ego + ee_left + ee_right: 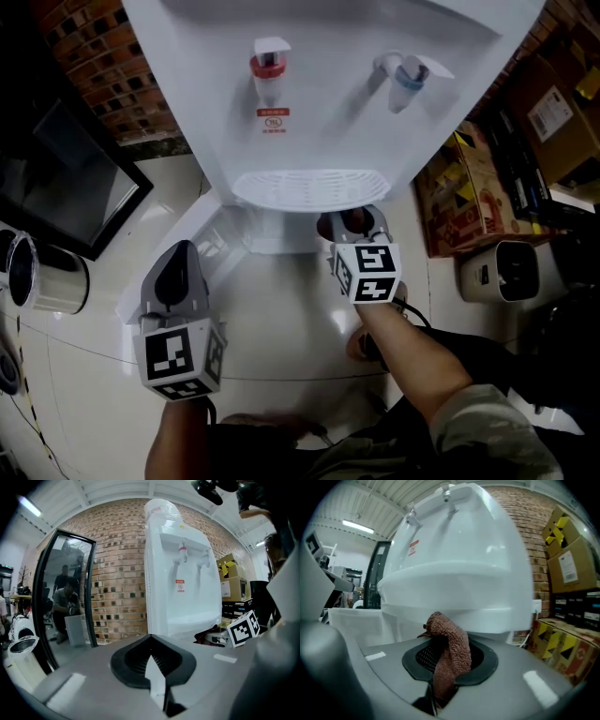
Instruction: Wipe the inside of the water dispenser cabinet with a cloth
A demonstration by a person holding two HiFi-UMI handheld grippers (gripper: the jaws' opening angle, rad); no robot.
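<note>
Brick wall (117,573), water dispenser (328,112), brown cloth (450,651) pinched in right hand-held gripper (353,225) — left hand-held gripper (154,677) pressed together.

The dispenser (328,122) was white with a red tap (268,66) and a blue tap (410,77), the cloth (449,648) reddish brown, the brick wall (117,564) brown flecked with darker bricks.

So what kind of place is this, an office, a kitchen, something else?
Probably a workshop or storeroom rather than a kitchen: there is a bare brick wall, stacked cardboard boxes beside the water dispenser, and a strip light overhead.
</note>
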